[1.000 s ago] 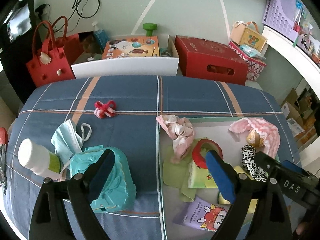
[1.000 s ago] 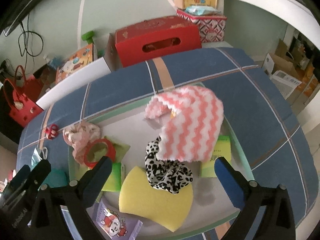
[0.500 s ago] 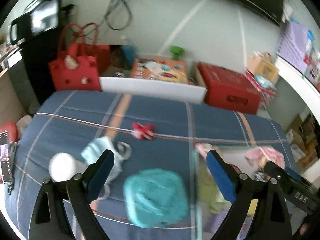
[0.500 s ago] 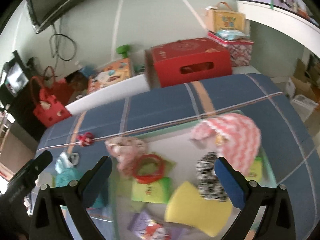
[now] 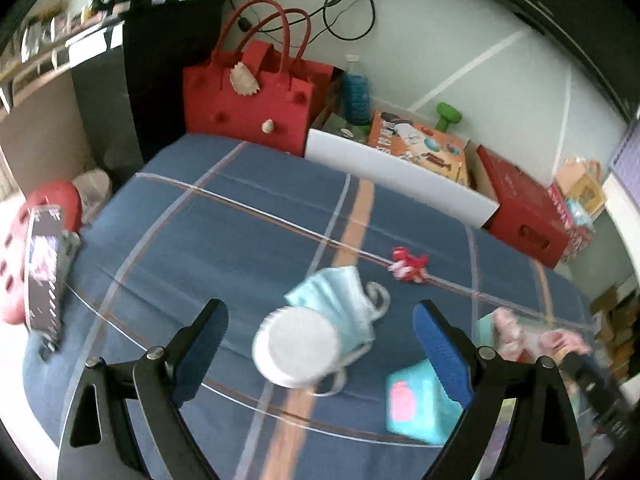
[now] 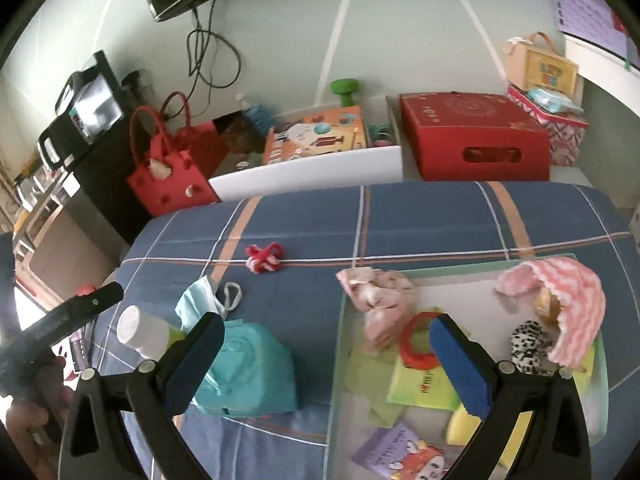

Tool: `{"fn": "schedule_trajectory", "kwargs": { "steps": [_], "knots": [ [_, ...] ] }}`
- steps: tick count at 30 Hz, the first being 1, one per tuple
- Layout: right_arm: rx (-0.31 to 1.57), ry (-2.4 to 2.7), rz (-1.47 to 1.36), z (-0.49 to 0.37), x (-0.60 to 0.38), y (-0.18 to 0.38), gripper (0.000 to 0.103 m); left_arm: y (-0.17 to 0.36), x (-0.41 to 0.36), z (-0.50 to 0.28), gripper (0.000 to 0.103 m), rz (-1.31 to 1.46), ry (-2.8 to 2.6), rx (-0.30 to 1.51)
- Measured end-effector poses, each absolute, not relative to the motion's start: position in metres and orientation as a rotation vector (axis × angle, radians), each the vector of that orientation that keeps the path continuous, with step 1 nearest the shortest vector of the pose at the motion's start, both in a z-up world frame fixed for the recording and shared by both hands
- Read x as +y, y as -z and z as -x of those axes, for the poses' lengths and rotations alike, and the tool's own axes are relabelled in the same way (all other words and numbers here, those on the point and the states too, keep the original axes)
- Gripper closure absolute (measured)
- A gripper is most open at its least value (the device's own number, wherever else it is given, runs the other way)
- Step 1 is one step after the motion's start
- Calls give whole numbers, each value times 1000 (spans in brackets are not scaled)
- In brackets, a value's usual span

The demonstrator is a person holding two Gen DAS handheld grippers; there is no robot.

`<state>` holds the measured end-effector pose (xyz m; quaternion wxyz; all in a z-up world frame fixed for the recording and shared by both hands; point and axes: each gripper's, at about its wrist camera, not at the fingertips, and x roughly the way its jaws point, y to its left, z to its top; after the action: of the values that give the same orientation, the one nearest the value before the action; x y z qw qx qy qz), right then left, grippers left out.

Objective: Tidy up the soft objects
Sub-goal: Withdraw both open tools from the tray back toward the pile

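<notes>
My left gripper [image 5: 320, 344] is open and empty above a white-capped bottle [image 5: 296, 351] and a light blue face mask [image 5: 340, 300]. A red and pink hair tie [image 5: 408, 266] lies beyond, and a teal pack [image 5: 420, 408] lies at the right. My right gripper [image 6: 324, 360] is open and empty over the edge of a white tray [image 6: 460, 292]. The tray holds a pink floral cloth [image 6: 376, 300], a red ring [image 6: 420, 340], a leopard scrunchie [image 6: 528, 344], a pink striped cloth [image 6: 568, 304], a yellow sponge [image 6: 464, 424] and packets. The teal pack [image 6: 248, 368], mask [image 6: 200, 304], bottle [image 6: 140, 332] and hair tie [image 6: 264, 258] lie left of the tray.
The blue plaid tablecloth [image 5: 224, 240] covers the table. A red bag [image 5: 248, 104], a white box [image 5: 400, 176] and a red box [image 5: 520, 208] stand behind it. A phone [image 5: 42, 268] lies at the left edge. The left gripper's body [image 6: 60, 320] shows at left in the right wrist view.
My left gripper has swung left, from over the tray edge to over the bottle and mask. My right gripper has drawn back and left, from over the tray to its left edge.
</notes>
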<state>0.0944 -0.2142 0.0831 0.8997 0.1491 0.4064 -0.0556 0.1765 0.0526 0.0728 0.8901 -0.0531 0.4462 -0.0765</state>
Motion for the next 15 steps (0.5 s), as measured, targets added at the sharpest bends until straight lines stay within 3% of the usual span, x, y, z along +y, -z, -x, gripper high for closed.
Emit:
{"fn": "schedule_trajectory", "kwargs": {
  "steps": [15],
  "knots": [
    [976, -41, -259, -161, -183, -104, 0, -57, 99, -240, 10, 100, 253, 1112]
  ]
}}
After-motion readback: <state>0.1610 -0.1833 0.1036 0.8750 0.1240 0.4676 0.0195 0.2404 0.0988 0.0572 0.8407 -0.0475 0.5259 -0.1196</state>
